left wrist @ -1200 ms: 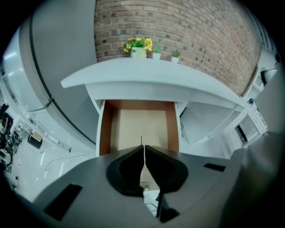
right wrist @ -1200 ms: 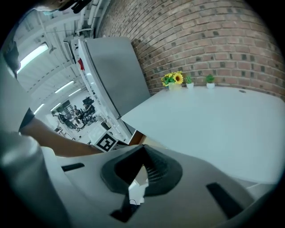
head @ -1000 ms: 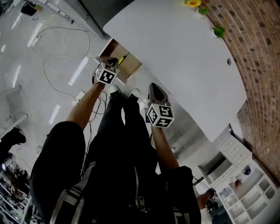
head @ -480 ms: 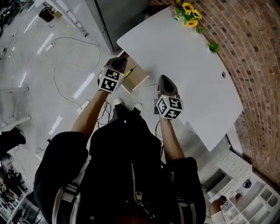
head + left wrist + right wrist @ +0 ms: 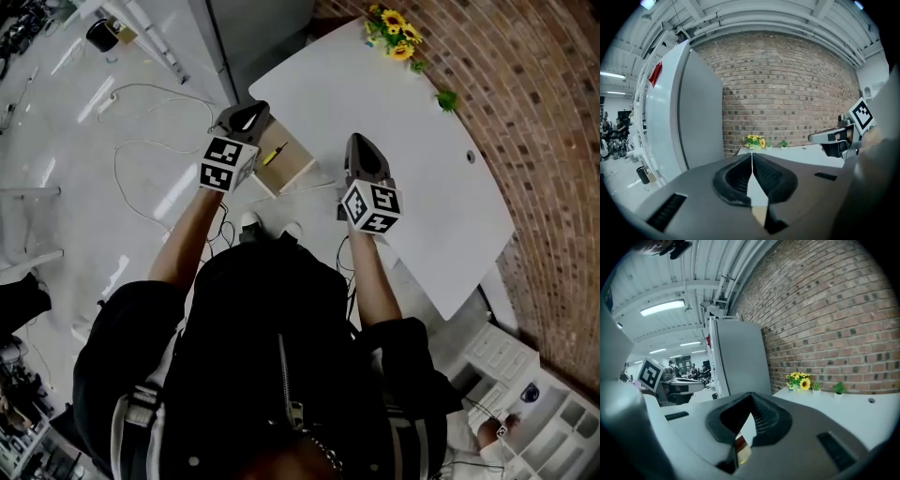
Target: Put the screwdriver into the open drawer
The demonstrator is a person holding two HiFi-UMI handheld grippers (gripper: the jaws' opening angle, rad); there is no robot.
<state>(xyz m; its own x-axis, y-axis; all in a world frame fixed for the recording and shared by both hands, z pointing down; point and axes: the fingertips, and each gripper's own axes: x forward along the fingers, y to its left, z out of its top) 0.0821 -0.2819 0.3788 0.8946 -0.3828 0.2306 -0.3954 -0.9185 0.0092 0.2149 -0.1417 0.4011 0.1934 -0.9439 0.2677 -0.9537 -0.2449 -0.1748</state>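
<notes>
Head view, looking steeply down: you hold both grippers out in front of you. The left gripper (image 5: pixel 249 112) has its jaws pressed together at the tips with nothing between them, as its own view shows. The right gripper (image 5: pixel 360 142) is likewise closed and empty. The yellow-handled screwdriver (image 5: pixel 274 154) lies just to the right of the left gripper, inside the open drawer (image 5: pixel 298 171). That drawer juts from the edge of the table (image 5: pixel 412 112), between the two grippers and nearer the left one. By this reading the tool is already placed, so the step in hand is a clean withdrawal. Lift the left gripper straight away from the drawer, keep its jaws together so they snag nothing, and avoid brushing the drawer wall beside it. Whether the screwdriver rests flat on the drawer floor cannot be told from here.
</notes>
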